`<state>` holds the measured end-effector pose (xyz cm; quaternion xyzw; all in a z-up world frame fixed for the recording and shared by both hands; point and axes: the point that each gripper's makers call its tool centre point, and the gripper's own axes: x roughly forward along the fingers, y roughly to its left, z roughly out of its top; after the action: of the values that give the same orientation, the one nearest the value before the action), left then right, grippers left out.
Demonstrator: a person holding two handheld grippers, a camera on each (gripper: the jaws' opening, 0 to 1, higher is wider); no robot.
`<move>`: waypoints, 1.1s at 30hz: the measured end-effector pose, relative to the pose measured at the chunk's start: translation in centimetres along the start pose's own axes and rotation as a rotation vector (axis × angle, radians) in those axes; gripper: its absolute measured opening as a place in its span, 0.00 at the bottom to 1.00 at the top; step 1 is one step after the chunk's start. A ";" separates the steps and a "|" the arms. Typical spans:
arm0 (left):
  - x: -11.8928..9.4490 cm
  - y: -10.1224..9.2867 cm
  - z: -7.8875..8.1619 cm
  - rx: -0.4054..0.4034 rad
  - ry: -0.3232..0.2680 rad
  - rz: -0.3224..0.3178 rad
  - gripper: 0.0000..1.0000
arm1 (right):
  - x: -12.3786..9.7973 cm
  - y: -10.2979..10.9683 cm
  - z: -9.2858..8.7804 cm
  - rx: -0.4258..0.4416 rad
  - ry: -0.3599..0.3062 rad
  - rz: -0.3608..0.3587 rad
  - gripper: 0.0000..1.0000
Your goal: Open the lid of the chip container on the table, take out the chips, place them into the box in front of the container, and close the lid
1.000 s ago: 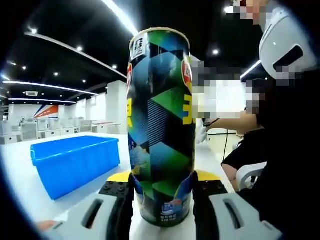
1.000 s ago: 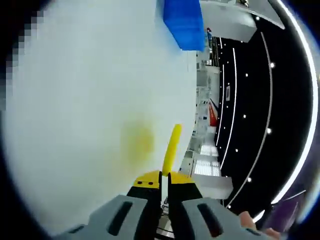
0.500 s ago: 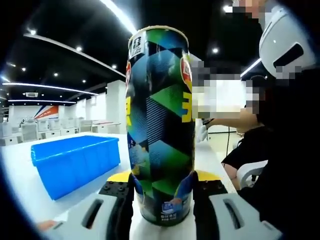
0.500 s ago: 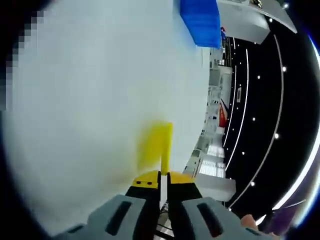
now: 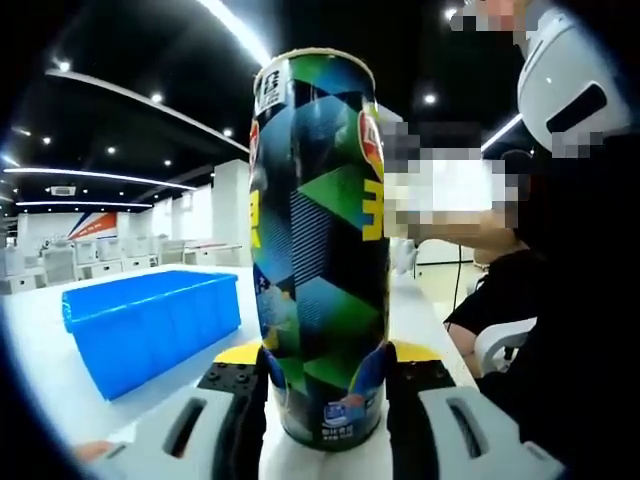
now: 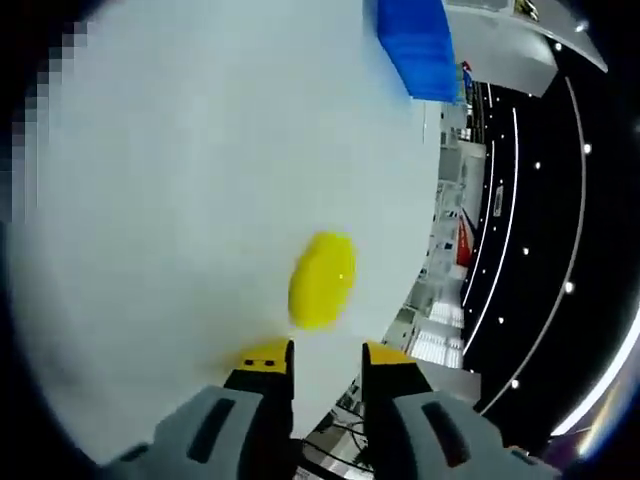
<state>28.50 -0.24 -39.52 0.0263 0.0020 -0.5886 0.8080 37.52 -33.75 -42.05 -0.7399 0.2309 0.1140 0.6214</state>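
A white table [image 6: 180,200] carries everything; a blue plastic box [image 5: 150,325] sits near its far edge, also seen in the right gripper view [image 6: 415,45]; a tall chip container [image 5: 320,250] with green and blue triangles stands upright, lidless, clamped low on its sides by the left gripper [image 5: 325,385]; the yellow lid [image 6: 322,280] lies flat on the table just ahead of the right gripper [image 6: 328,360], whose jaws stand slightly apart, empty.
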 end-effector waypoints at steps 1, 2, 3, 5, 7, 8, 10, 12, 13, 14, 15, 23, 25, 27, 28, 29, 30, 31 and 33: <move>0.0 0.0 0.0 0.000 0.000 0.000 0.47 | -0.2 -0.6 -0.2 0.010 0.000 -0.017 0.25; 0.0 0.0 0.0 -0.001 0.001 0.000 0.47 | -0.6 -1.8 -0.3 0.055 -0.011 -0.049 0.25; 0.0 0.0 0.0 -0.001 0.001 0.000 0.47 | -1.0 -2.6 -0.3 0.100 -0.024 -0.067 0.25; 0.0 0.0 0.0 -0.003 0.002 -0.001 0.47 | -2.1 -4.9 0.0 0.241 -0.071 -0.109 0.26; 0.0 0.0 0.0 -0.005 0.003 0.000 0.47 | -3.1 -6.9 0.5 0.400 -0.134 -0.139 0.28; 0.0 0.0 0.0 -0.006 0.005 0.000 0.47 | -4.0 -8.5 1.2 0.511 -0.193 -0.157 0.28; 0.0 0.0 0.0 -0.009 0.006 0.000 0.47 | -5.9 -11.5 2.5 0.673 -0.301 -0.199 0.28; 0.0 0.0 0.0 -0.009 0.010 0.001 0.46 | -8.0 -14.4 4.0 0.806 -0.412 -0.227 0.28; 0.1 0.0 0.0 -0.010 0.012 0.001 0.46 | -8.9 -15.6 4.7 0.862 -0.458 -0.234 0.28; 0.1 0.0 0.0 -0.010 0.013 0.002 0.46 | -9.8 -16.7 5.5 0.914 -0.508 -0.238 0.28; 0.0 0.0 -0.1 -0.010 0.014 0.002 0.46 | -11.2 -18.2 6.7 0.970 -0.579 -0.227 0.28; 0.0 0.0 -0.1 -0.007 0.018 0.005 0.46 | -17.9 -21.6 18.0 1.183 -0.918 0.117 0.25; 0.0 0.0 -0.1 -0.009 0.020 0.008 0.46 | -19.3 -20.8 21.1 1.220 -0.962 0.289 0.25; 0.0 0.0 -0.1 -0.011 0.019 0.009 0.46 | -20.7 -19.3 24.4 1.261 -0.955 0.564 0.22; 0.0 0.0 -0.1 -0.011 0.019 0.010 0.46 | -20.7 -18.2 25.7 1.259 -0.878 0.696 0.22; 0.0 0.0 -0.1 -0.012 0.020 0.011 0.46 | -20.7 -17.5 26.2 1.244 -0.830 0.759 0.21; 0.0 0.0 -0.1 -0.013 0.020 0.011 0.46 | -20.5 -16.7 27.0 1.206 -0.763 0.818 0.20; 0.0 0.0 -0.1 -0.013 0.021 0.012 0.46 | -20.2 -16.3 27.3 1.190 -0.715 0.843 0.19; 0.0 0.0 -0.1 -0.012 0.024 0.016 0.46 | -19.4 -15.3 27.5 1.137 -0.605 0.871 0.16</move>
<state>28.54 -0.25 -39.59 0.0284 0.0152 -0.5818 0.8127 31.31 -1.25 -25.48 -0.0866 0.3445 0.4088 0.8406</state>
